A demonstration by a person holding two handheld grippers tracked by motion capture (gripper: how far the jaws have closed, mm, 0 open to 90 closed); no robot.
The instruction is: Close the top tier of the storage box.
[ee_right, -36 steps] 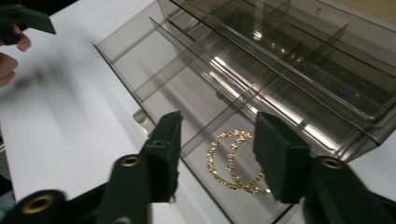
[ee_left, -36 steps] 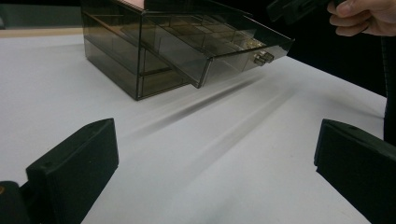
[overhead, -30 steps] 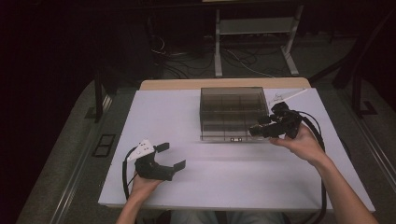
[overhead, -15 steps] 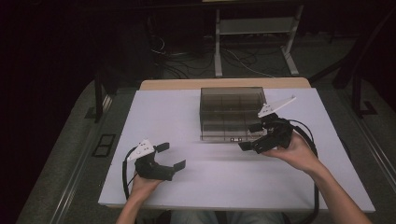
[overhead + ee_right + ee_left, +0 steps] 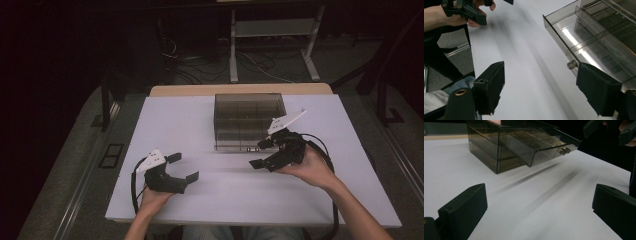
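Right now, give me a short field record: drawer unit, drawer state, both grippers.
unit: smoked clear drawer box at the far middle of the white table
drawer: top drawer pulled out, small knob on its front
drawer contents: cannot tell
right gripper: jaws open, nothing between them, just in front of the drawer, apart from the knob; jaws have just been closing a little
left gripper: jaws open, empty, over bare table at near left

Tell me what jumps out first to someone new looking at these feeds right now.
The smoky see-through drawer box at the far middle of the white table, its top drawer pulled out with a small knob in front. The right gripper hangs open just in front of that drawer, and the left gripper rests open near the front edge.
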